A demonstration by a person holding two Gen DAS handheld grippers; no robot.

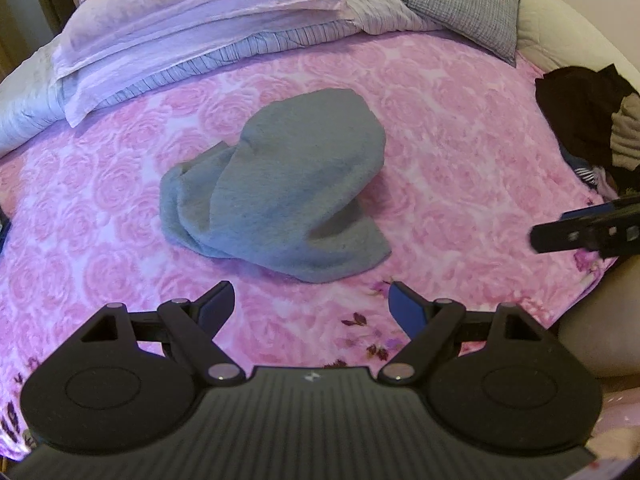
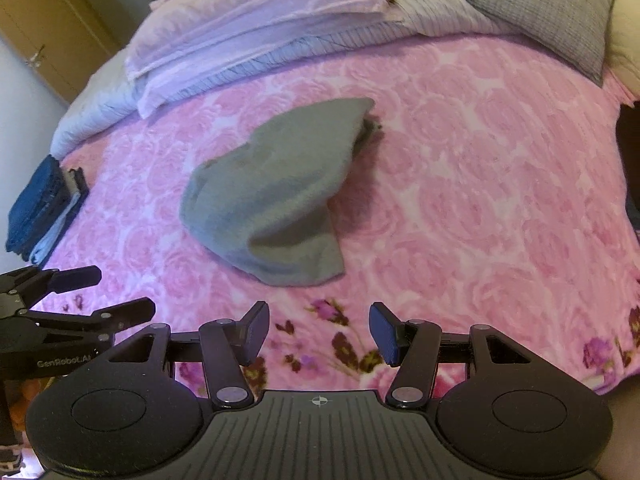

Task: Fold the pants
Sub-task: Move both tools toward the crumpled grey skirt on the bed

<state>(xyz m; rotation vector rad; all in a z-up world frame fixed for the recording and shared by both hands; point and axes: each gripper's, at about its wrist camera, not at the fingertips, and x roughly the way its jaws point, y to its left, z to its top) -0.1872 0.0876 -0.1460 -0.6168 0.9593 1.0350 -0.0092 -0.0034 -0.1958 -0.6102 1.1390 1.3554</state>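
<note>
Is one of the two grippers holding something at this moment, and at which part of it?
Nothing is held. The left gripper and right gripper both have open, empty jaws, short of the grey pants lying crumpled on the bed.

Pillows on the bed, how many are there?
2. A big pale purple pillow lies at the far left of the bed, on the striped quilt. A smaller gray checked pillow sits at the far right corner. More may hide under the bedding.

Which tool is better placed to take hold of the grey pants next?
Left, slightly. The left tool stands open, empty and centred on the near hem of the grey pants. The right tool, also open and empty, faces mostly bare bedspread, with the pants off to its left.
</note>
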